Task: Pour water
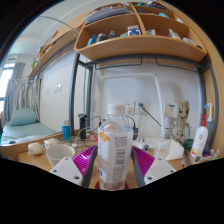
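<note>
A clear plastic water bottle (114, 145) with a white cap and a white label stands upright between my fingers. My gripper (113, 166) is shut on the bottle, with the pink pads (84, 159) pressing its lower sides. The bottle looks raised a little over the wooden desk (25, 156). A white bowl (59, 152) sits on the desk just left of the fingers.
A white bottle with a red cap (201, 136) stands at the right, near crumpled white tissue (168, 149). A blue can (67, 130) stands behind the bowl. Wooden shelves (130, 42) with small items hang above. Cables and sockets line the wall behind.
</note>
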The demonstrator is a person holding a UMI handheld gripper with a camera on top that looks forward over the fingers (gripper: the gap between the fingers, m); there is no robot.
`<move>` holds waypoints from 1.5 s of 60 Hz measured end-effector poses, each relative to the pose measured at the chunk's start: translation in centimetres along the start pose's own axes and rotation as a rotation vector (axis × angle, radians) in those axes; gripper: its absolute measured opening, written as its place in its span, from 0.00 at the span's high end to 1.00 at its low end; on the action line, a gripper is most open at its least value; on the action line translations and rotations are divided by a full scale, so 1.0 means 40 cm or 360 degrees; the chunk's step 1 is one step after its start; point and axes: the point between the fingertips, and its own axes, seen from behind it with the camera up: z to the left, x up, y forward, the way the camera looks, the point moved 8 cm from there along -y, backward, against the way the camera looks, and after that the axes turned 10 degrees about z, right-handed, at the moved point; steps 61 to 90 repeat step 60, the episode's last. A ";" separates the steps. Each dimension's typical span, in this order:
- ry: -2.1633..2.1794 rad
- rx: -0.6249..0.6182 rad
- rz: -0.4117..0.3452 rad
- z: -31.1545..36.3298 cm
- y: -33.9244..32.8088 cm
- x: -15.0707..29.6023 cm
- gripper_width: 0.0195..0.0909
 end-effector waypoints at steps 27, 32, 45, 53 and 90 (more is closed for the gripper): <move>0.0065 -0.0276 0.0073 0.026 -0.317 -0.079 0.13; 0.0111 -0.0308 0.0070 0.032 -0.373 -0.091 0.13; 0.0196 -0.0312 0.0088 0.007 -0.443 -0.121 0.13; 0.0184 -0.0387 0.0094 -0.043 -0.472 -0.139 0.12; 0.0213 -0.0432 0.0054 -0.078 -0.491 -0.142 0.12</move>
